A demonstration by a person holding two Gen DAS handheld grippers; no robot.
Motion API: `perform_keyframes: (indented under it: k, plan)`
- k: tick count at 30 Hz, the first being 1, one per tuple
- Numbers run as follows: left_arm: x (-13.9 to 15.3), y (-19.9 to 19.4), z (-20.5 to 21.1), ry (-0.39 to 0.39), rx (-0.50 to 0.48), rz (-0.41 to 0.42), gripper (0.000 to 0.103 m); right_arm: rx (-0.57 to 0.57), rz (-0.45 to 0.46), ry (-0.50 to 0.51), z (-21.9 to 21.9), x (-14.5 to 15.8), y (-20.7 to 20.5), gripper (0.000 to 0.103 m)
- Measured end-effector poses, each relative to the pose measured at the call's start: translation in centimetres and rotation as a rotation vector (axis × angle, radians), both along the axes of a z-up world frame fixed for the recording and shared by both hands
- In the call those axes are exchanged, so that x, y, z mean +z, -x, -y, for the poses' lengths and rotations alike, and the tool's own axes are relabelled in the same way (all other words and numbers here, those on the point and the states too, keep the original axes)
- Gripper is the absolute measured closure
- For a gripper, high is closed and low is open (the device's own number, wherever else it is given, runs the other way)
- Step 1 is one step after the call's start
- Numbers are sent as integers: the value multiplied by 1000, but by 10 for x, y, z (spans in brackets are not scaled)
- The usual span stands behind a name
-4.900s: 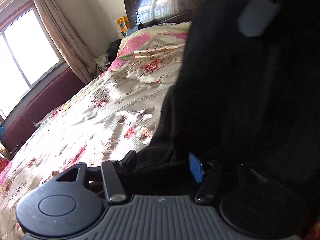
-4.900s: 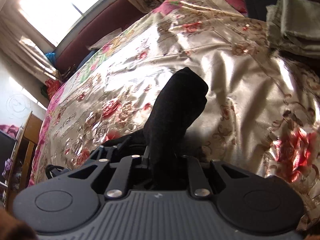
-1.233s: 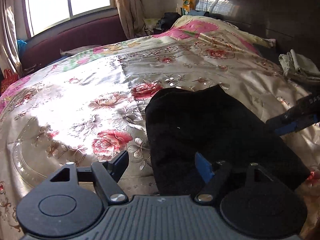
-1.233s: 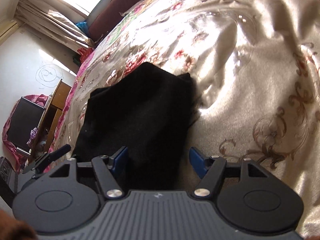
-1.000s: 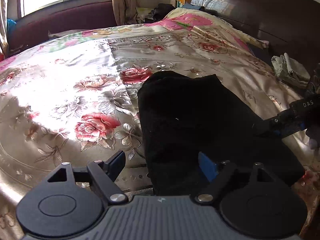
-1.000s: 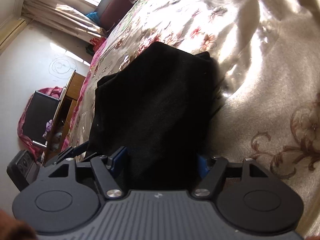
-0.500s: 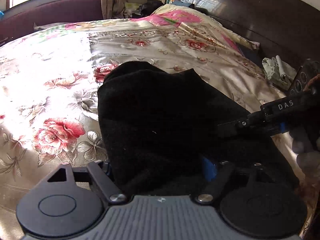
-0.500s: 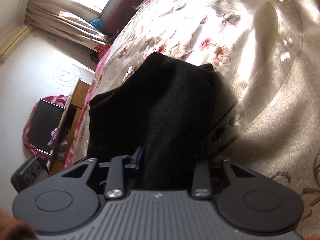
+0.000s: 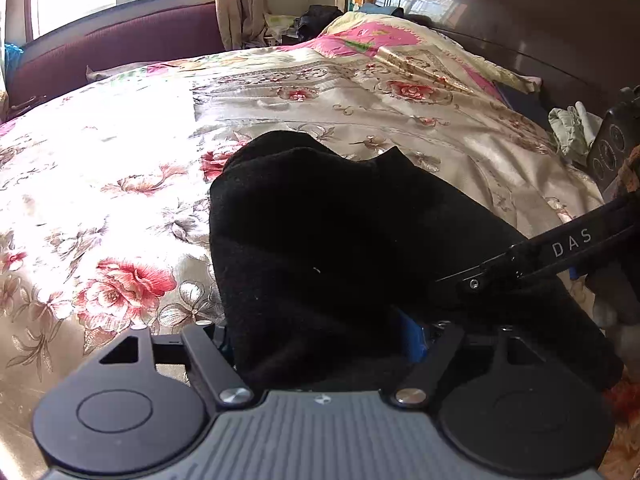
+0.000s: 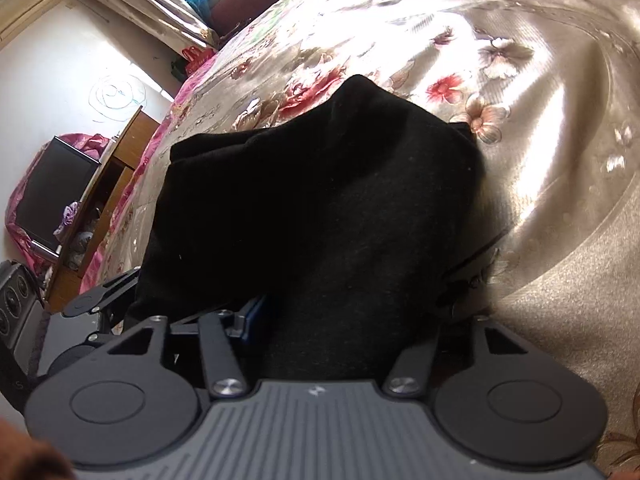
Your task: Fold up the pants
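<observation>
Black fleece pants (image 9: 320, 240), folded into a thick bundle, lie on the bed's shiny floral satin bedspread (image 9: 120, 200) in the left wrist view, where the left gripper (image 9: 320, 344) is clamped on their near edge and the right gripper (image 9: 532, 264) bites into them from the right. In the right wrist view, the pants (image 10: 320, 208) bunch up between the closed-in fingers of the right gripper (image 10: 340, 328), with the left gripper (image 10: 100, 292) at their lower left edge.

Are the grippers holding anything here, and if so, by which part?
Both grip the black pants: the left gripper and the right gripper each clamp the folded bundle's near edge, lifting it off the floral bedspread.
</observation>
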State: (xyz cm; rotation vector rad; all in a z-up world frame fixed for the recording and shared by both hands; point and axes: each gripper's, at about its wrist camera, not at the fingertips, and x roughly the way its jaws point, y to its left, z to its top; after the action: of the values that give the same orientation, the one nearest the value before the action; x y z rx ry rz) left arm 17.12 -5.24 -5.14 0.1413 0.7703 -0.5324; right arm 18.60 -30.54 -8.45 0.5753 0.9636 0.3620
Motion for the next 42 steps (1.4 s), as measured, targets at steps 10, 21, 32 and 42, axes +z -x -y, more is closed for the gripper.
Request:
perform_keyframes:
  k: [10, 21, 32, 42]
  plan:
    - [15, 3, 11, -2, 61, 48, 40, -28, 28, -11, -4, 29, 5, 76]
    - [15, -10, 2, -30, 2, 38, 24, 15, -4, 6, 13, 23, -6, 63]
    - [-17, -28, -10, 80, -29, -145, 0, 40, -11, -116, 39, -9, 6, 56]
    - [8, -19, -8, 217, 11, -80, 42, -12, 49, -156, 21, 18, -4, 77]
